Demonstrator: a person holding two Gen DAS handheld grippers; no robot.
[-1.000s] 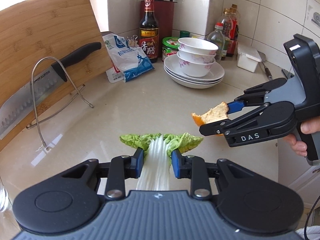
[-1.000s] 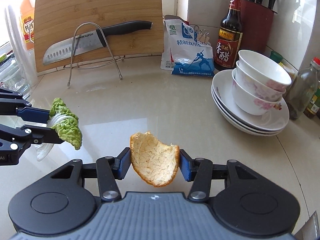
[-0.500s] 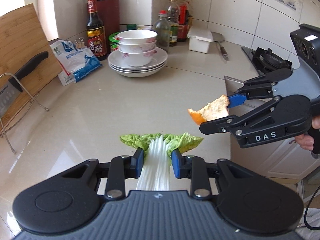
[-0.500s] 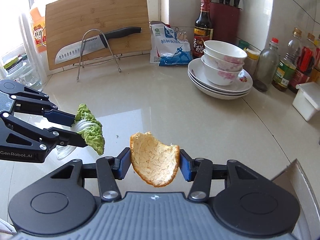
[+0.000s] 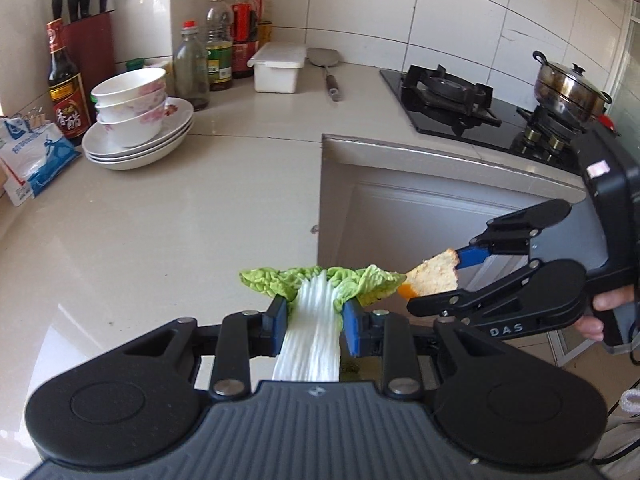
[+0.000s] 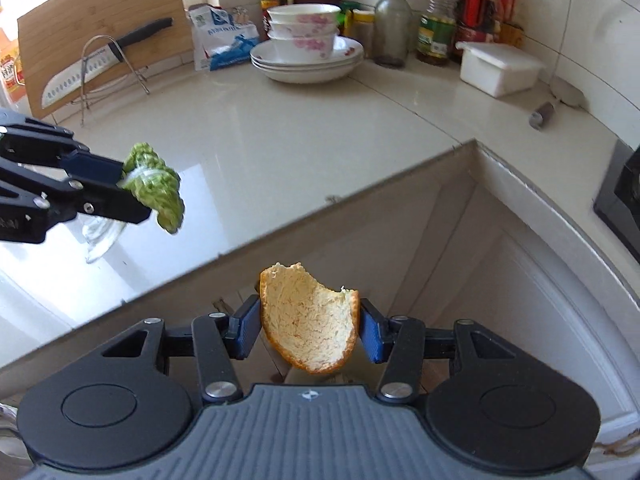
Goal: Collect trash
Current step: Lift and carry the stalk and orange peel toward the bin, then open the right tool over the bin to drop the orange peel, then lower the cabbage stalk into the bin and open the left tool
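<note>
The left tool (image 5: 314, 330) pinches a cabbage leaf (image 5: 316, 300) and the right tool (image 6: 308, 328) an orange peel (image 6: 308, 324), each scrap held clear ahead of its tool, past the table (image 6: 280, 152) edge, probably for binning.

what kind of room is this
A home kitchen, most likely. A gas stove with a steel pot is set into the counter, stacked bowls sit on plates, and sauce bottles line the tiled wall.
</note>
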